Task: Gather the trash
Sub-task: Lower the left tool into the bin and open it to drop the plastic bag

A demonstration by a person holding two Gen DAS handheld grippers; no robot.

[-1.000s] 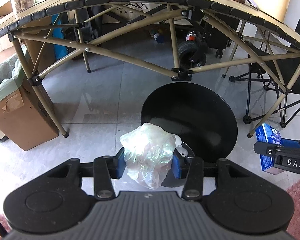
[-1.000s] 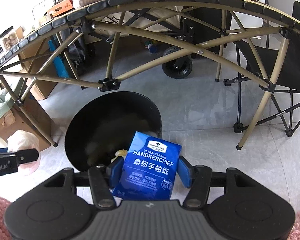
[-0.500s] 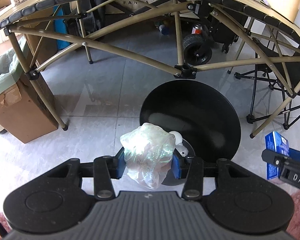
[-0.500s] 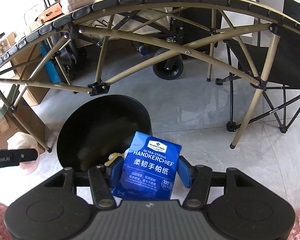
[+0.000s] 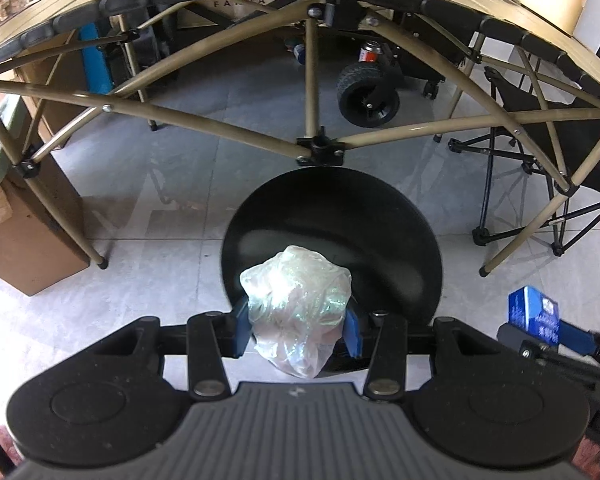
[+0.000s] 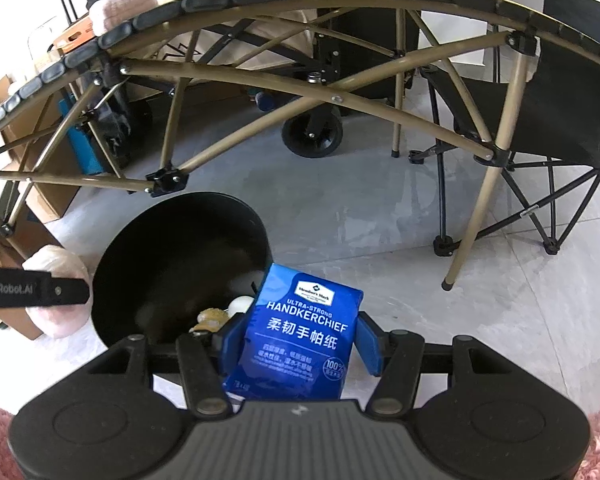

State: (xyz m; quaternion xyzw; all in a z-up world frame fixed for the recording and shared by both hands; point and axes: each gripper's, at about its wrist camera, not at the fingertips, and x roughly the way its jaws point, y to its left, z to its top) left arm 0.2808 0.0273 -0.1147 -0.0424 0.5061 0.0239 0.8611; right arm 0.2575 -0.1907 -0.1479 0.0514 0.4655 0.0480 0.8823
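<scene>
The gray tile floor (image 5: pixel 172 184) holds a round black trash bin (image 5: pixel 380 216), a cardboard box (image 5: pixel 24 240), the folding table's legs (image 6: pixel 476 208) and a black camp chair (image 6: pixel 560 120).

The left claw (image 5: pixel 297 330) points steeply down, its blue pads pressed against both sides of a crumpled plastic bag (image 5: pixel 296 312). The right claw (image 6: pixel 296 344) tilts down likewise, clamped on a blue tissue pack (image 6: pixel 300 332), to the right of the left one.

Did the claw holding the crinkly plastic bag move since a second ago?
Yes. The left gripper with the plastic bag shifted right, over the black bin, whose opening now sits behind the bag.
</scene>
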